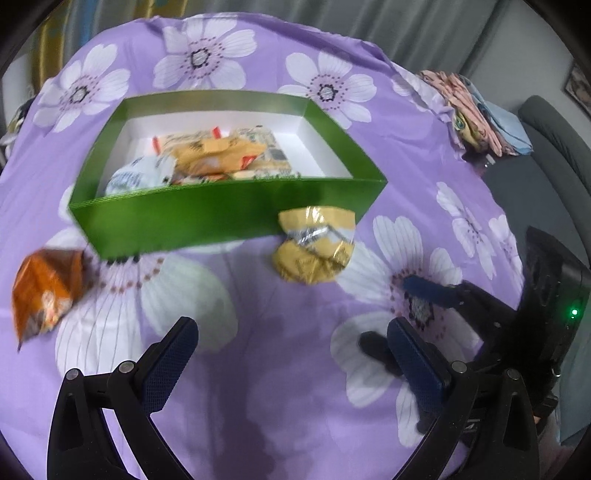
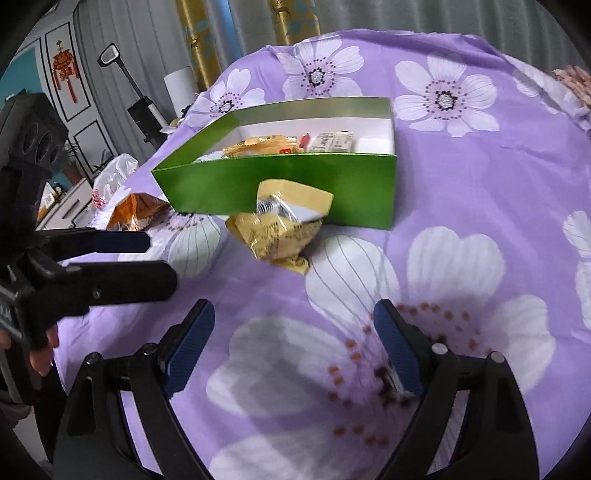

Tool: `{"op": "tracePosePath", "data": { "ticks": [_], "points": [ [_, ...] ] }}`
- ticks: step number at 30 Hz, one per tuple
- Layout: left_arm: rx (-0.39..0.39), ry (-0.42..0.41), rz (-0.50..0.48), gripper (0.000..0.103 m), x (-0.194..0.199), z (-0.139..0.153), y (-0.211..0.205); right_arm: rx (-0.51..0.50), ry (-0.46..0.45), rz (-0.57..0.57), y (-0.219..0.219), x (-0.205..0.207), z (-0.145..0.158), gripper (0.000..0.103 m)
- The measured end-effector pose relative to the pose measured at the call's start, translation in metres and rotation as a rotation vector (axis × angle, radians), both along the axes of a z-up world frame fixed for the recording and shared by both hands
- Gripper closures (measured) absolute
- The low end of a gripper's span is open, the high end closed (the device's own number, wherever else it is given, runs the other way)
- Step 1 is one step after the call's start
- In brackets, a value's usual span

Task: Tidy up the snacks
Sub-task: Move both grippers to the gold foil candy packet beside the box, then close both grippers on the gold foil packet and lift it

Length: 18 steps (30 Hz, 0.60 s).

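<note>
My right hand-held gripper [image 2: 293, 332], jaws spread and empty, points at the crumpled yellow foil snack packet [image 2: 280, 225] straight ahead, leaning against the green cardboard box [image 2: 351, 184]; it is the nearer one.

Grey curtains [image 2: 424, 14], purple floral tablecloth [image 1: 258, 369], grey sofa [image 1: 554, 140].

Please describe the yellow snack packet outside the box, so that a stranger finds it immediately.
Find the green box on the purple flowered cloth. A crumpled yellow packet with a silver patch leans against its near wall. The other loose packet is orange and lies past the box's opposite corner.
</note>
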<state>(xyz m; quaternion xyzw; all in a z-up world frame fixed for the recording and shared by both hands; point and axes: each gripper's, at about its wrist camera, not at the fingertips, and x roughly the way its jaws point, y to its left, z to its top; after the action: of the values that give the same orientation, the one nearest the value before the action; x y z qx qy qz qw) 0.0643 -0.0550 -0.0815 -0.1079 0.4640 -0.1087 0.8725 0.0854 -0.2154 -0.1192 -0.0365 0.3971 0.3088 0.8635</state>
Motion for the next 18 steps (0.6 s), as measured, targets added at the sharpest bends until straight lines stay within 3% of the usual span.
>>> {"op": "tracePosePath", "data": {
  "ticks": [10,18],
  "points": [
    [0.067,-0.004,-0.061,0.001,0.042,-0.005,-0.011,0.065,0.044,0.069,0.018,0.032,-0.002,0.015],
    [0.042,0.023,-0.110,0.003,0.059,-0.013,-0.014,0.056,0.062,0.118,0.030,0.050,-0.005,0.017]
  ]
}}
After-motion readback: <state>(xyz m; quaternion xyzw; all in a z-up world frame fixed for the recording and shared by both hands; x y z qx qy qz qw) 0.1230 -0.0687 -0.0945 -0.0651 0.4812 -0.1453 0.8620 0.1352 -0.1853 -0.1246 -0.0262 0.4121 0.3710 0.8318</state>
